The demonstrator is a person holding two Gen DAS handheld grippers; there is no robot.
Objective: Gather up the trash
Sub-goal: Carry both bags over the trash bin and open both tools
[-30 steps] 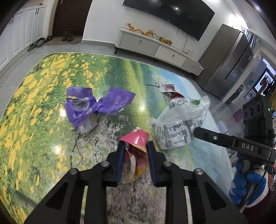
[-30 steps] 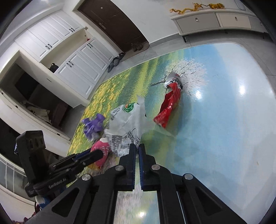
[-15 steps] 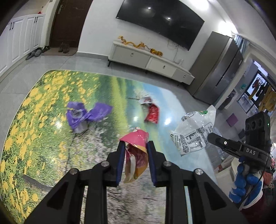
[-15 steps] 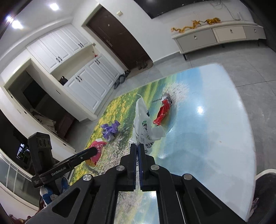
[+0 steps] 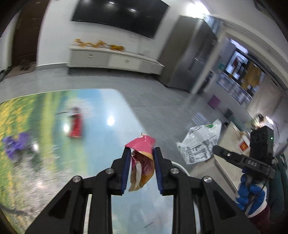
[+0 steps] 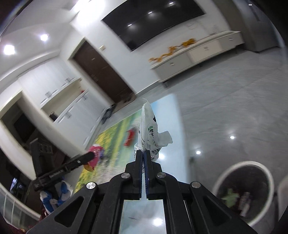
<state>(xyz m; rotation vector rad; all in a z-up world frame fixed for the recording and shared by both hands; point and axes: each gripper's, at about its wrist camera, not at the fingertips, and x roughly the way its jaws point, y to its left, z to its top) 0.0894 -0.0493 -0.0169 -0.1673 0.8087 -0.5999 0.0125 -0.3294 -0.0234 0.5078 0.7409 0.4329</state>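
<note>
My left gripper [image 5: 141, 153] is shut on a crumpled pink and yellow snack wrapper [image 5: 142, 162], held in the air over the edge of the printed floor mat [image 5: 45, 129]. My right gripper [image 6: 143, 153] is shut on a white printed plastic bag [image 6: 148, 133], which hangs above the floor; that bag [image 5: 199, 142] and the right gripper [image 5: 216, 149] also show at the right of the left wrist view. A red wrapper [image 5: 76, 124] and a purple wrapper [image 5: 15, 144] lie on the mat. A white round bin [image 6: 246, 190] with trash inside stands low right in the right wrist view.
A low white TV cabinet [image 5: 111, 59] runs along the far wall under a black screen [image 5: 118, 16]. A grey fridge [image 5: 189, 59] stands to the right. White cupboards [image 6: 59, 100] and a dark door [image 6: 102, 72] line the other side. Grey tiles [image 6: 225, 100] surround the mat.
Both grippers have risen and swung right, away from the mat, each carrying its piece of trash. The bin has come into the right wrist view. The red and purple wrappers stay on the mat.
</note>
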